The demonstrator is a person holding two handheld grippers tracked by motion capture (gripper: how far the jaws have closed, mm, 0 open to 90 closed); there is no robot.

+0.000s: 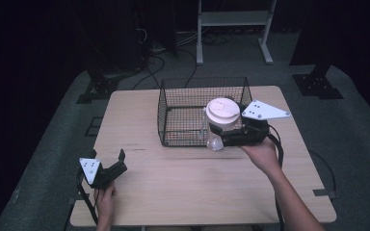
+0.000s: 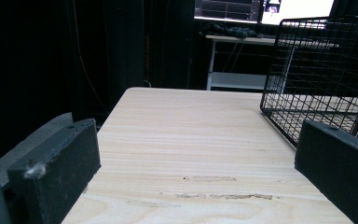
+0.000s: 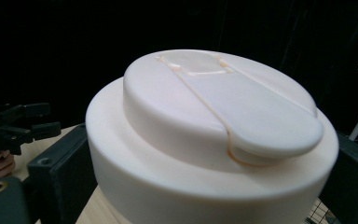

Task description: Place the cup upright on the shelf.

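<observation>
White flip-top lid (image 3: 214,135) of a clear bottle (image 1: 217,137), clamped between your right gripper's (image 1: 220,131) jaws at the wire basket's (image 1: 173,103) front wall. Likely light, smooth, slippery: grip just below the lid. Left gripper (image 1: 111,163) rests wide, empty.

The cup (image 3: 209,140) is cut off below its lid by the right gripper view's lower edge — its contents are hidden; the basket (image 2: 324,70) is cropped at the left gripper view's right edge
</observation>
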